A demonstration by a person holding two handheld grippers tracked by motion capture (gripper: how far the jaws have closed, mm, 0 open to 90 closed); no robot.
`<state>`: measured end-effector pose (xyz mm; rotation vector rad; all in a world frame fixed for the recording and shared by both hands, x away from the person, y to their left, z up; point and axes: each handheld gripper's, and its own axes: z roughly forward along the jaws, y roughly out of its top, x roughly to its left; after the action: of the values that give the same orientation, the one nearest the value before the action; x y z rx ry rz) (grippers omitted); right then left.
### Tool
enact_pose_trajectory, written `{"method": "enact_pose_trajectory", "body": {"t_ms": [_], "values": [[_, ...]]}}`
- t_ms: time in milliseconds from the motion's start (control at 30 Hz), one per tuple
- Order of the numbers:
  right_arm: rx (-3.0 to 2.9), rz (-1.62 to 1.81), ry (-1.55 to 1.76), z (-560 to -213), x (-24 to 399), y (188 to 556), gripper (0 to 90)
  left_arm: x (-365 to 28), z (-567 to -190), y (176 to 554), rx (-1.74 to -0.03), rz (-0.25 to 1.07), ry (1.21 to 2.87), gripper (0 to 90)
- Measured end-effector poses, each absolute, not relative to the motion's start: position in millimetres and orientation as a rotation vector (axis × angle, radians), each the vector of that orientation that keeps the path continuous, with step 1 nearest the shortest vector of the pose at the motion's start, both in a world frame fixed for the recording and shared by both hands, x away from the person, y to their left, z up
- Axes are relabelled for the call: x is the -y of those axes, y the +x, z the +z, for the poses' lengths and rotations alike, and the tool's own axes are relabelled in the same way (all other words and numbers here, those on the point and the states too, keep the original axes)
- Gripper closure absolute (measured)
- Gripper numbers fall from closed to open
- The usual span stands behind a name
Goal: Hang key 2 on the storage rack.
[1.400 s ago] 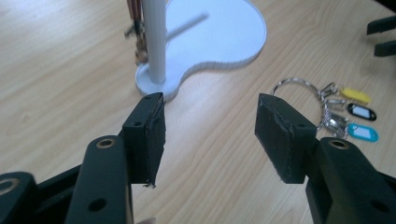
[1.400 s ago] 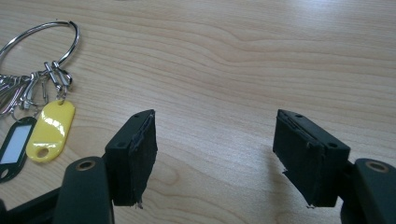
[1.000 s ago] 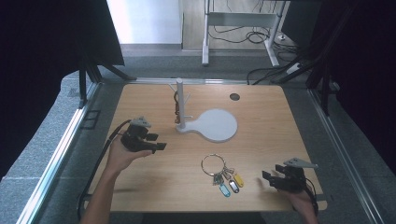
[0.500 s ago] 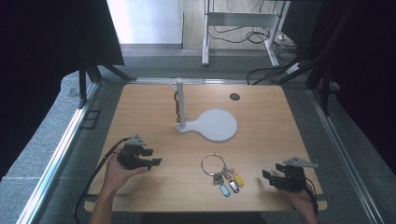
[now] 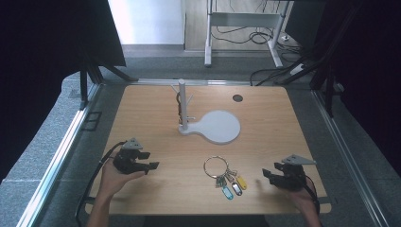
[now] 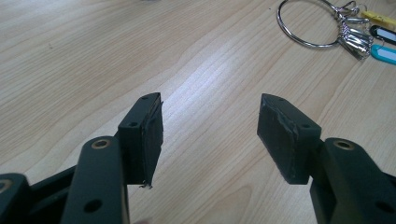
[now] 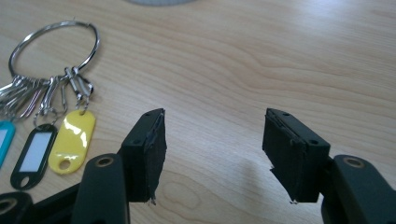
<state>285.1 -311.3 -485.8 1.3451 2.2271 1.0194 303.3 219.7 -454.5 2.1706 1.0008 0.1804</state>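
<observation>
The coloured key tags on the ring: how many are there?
3: a yellow tag, a black tag beside it, and a blue tag at the frame's edge. The keys may hide more.

A large silver metal key ring (image 5: 216, 165) lay flat on the light wooden surface (image 5: 265, 142), near the middle of its near edge. From the ring's near side fanned a bunch of small silver keys and clips (image 7: 28, 95), with three plastic tags: a teal one (image 5: 227, 193), a black one with a white insert (image 7: 35, 156) and a yellow one (image 7: 72, 140). A grey stand with a round flat base (image 5: 218, 126) and an upright pegged post (image 5: 182, 101) stood near the surface's centre, beyond the ring.
</observation>
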Motion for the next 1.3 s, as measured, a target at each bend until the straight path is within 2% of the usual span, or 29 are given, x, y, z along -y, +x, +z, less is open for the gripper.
{"method": "enact_pose_trajectory", "body": {"t_ms": [433,500,733,1300], "values": [[-2.436,0.91,1.231,-466.2,278.6,304.9,46.0,-218.1,-456.9,299.2,-0.976,0.143,2.167,40.9],[-2.482,0.88,1.196,-461.7,265.2,310.1,47.5,-217.5,-458.9,299.8,-0.989,0.175,2.192,40.9],[-2.565,0.816,1.118,-456.8,235.5,324.7,50.2,-216.4,-459.2,298.6,-0.977,0.166,2.198,40.9],[-2.64,0.748,1.045,-448.9,200.3,348.0,55.2,-215.4,-451.7,290.0,-0.966,0.232,2.188,41.8]]}}
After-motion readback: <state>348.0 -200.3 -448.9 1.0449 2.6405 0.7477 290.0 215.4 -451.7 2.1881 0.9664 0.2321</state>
